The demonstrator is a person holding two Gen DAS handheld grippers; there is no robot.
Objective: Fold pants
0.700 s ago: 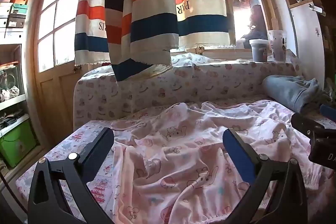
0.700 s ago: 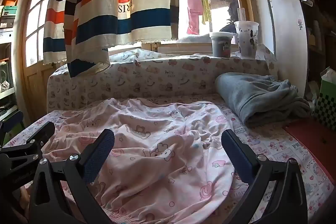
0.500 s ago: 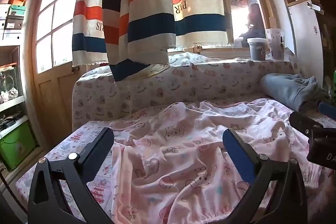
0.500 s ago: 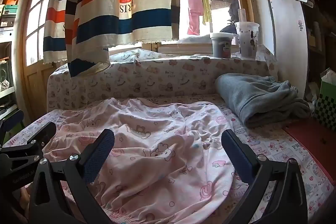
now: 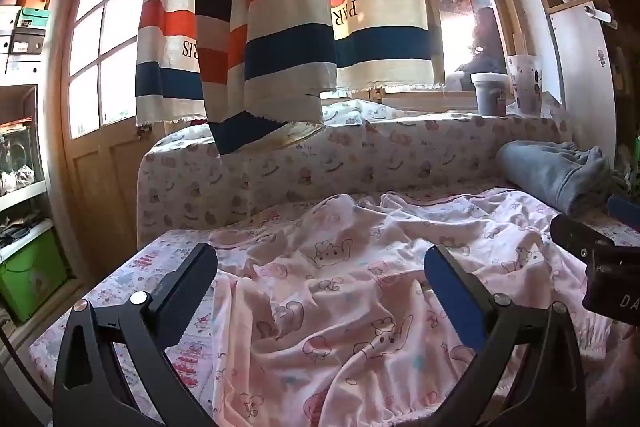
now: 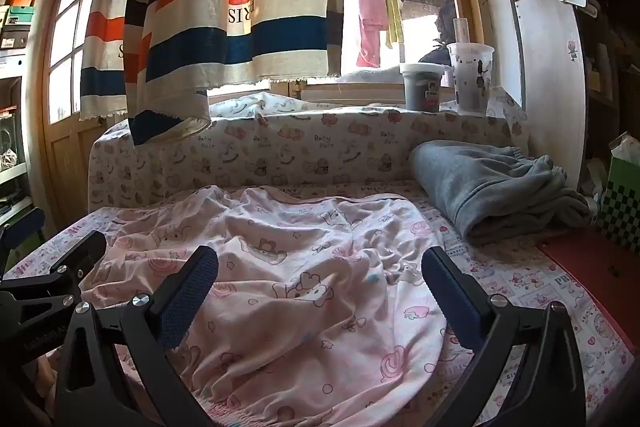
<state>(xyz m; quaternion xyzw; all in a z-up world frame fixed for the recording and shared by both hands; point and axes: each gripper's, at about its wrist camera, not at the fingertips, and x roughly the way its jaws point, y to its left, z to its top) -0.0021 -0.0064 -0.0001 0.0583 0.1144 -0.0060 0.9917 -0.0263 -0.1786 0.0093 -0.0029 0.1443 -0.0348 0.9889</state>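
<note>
Both claws wide apart, nothing between the pads: left claw point(image 5: 320, 283), right claw point(image 6: 320, 283). Pink pants point(image 6: 288, 291) lie rumpled on the printed bed cover point(image 6: 532, 291), elastic waistband at the near edge, legs running toward the back cushion. Risks: thin bunched fabric, so a pinch may catch one layer only, or snag the bed cover underneath. Uneven grabs would skew the fold. Grey bundle point(image 6: 492, 191) sits near the right side; a wide swing could drag it.
</note>
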